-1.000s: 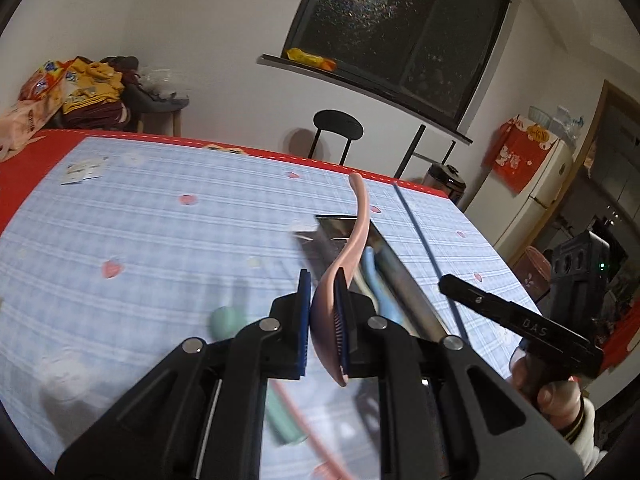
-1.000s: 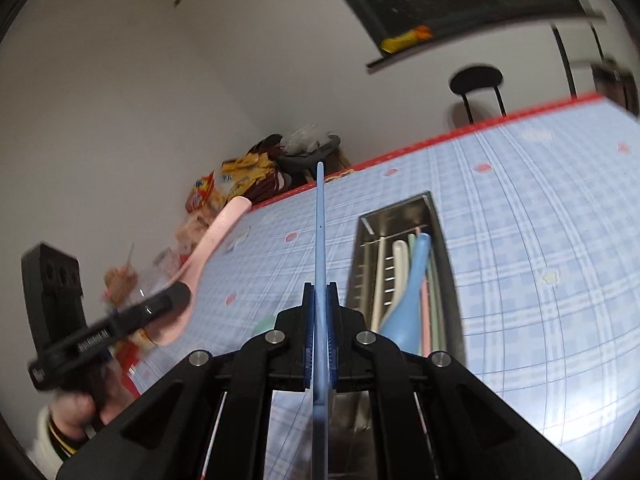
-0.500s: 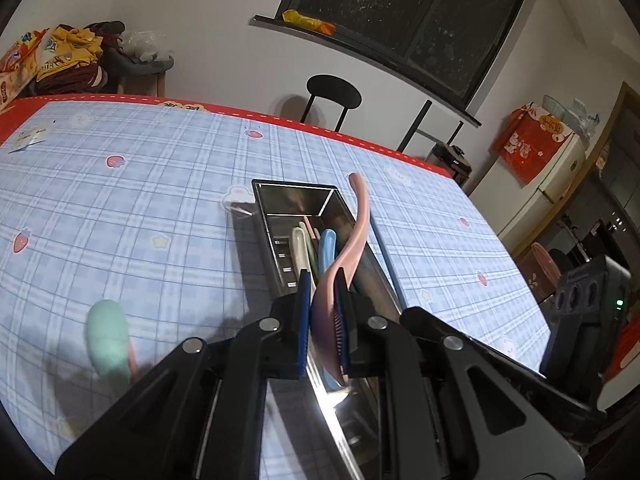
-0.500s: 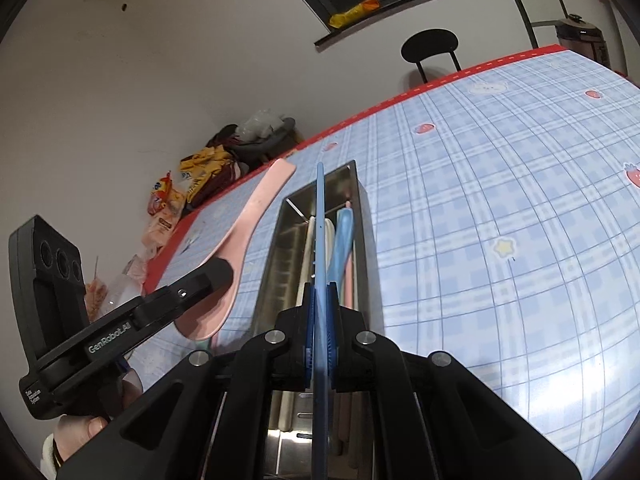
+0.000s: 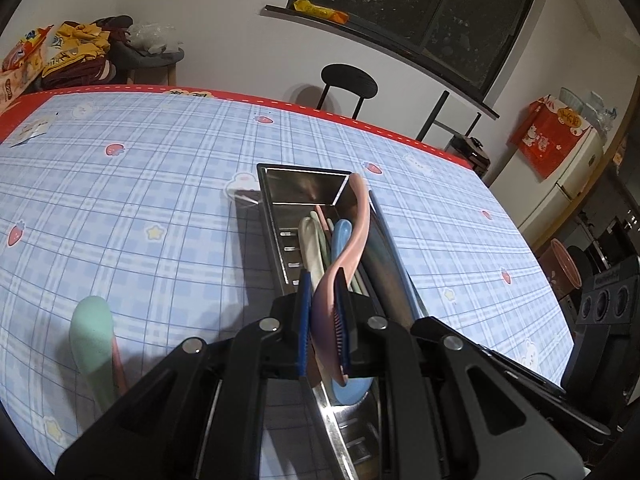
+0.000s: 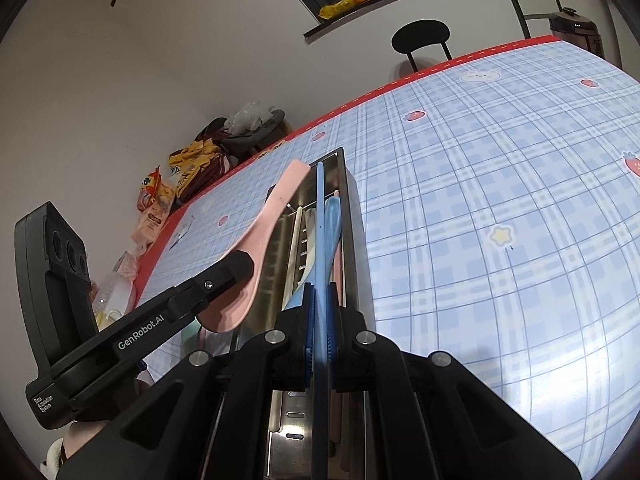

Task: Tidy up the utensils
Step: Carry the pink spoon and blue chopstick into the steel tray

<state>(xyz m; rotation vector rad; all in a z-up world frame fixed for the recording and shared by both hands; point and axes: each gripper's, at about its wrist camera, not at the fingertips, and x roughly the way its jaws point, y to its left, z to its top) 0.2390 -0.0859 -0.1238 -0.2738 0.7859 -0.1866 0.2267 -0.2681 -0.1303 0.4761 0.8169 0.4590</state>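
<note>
Above the tray point(image 5: 276, 216), the left hand-held gripper point(image 5: 323, 328) is clamped on a pink spoon point(image 5: 352, 240); the right hand-held gripper point(image 6: 319, 344) clamps a blue utensil point(image 6: 320, 220). A green spoon point(image 5: 90, 340) lies left of the tray.

Left gripper point(image 5: 323, 322), right gripper point(image 6: 319, 330): fingers clamped.

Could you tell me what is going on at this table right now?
A person is sorting utensils into a metal tray on the checked tablecloth. The left gripper is shut on a pink spoon and the right gripper on a thin blue utensil, both held over the tray, which already holds several utensils. A green spoon lies on the cloth.
</note>
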